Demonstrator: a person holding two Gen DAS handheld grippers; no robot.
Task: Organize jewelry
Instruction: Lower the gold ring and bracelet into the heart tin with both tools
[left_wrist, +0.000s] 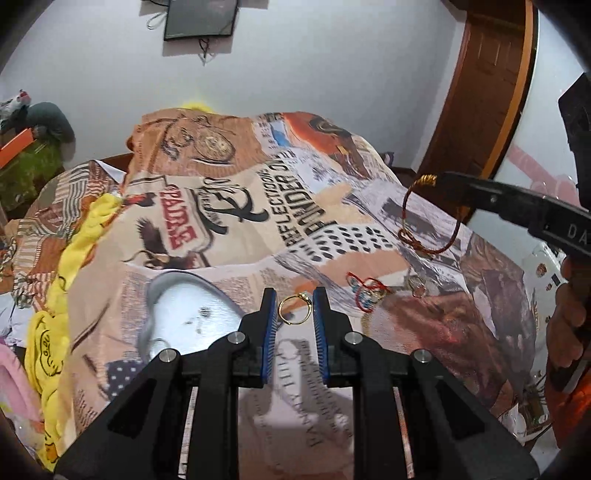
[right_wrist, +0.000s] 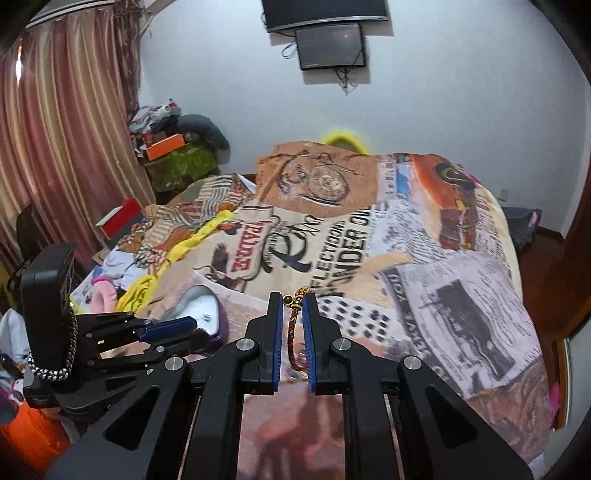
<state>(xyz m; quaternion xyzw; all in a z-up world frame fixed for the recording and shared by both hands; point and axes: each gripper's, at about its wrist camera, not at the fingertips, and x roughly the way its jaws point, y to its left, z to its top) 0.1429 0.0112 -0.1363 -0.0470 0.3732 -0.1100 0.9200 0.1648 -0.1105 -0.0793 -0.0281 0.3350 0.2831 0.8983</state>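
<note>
My left gripper (left_wrist: 294, 295) is open just above the printed blanket, with a gold ring (left_wrist: 293, 310) lying between its blue pads. My right gripper (right_wrist: 293, 299) is shut on a red-and-gold braided bracelet (right_wrist: 293, 332); in the left wrist view the bracelet (left_wrist: 430, 218) hangs from its tip, raised above the blanket at the right. A white-lined open jewelry box (left_wrist: 192, 310) lies to the left of the ring. A tangle of red-string jewelry (left_wrist: 365, 290) and another small ring (left_wrist: 416, 286) lie to the right of it.
The printed blanket (left_wrist: 332, 206) covers the bed. A yellow cloth (left_wrist: 74, 266) and pink items lie at the left edge. A wooden door (left_wrist: 487, 92) stands at the right, a pile of clutter (right_wrist: 173, 147) by the curtain, and a screen (right_wrist: 330, 46) on the wall.
</note>
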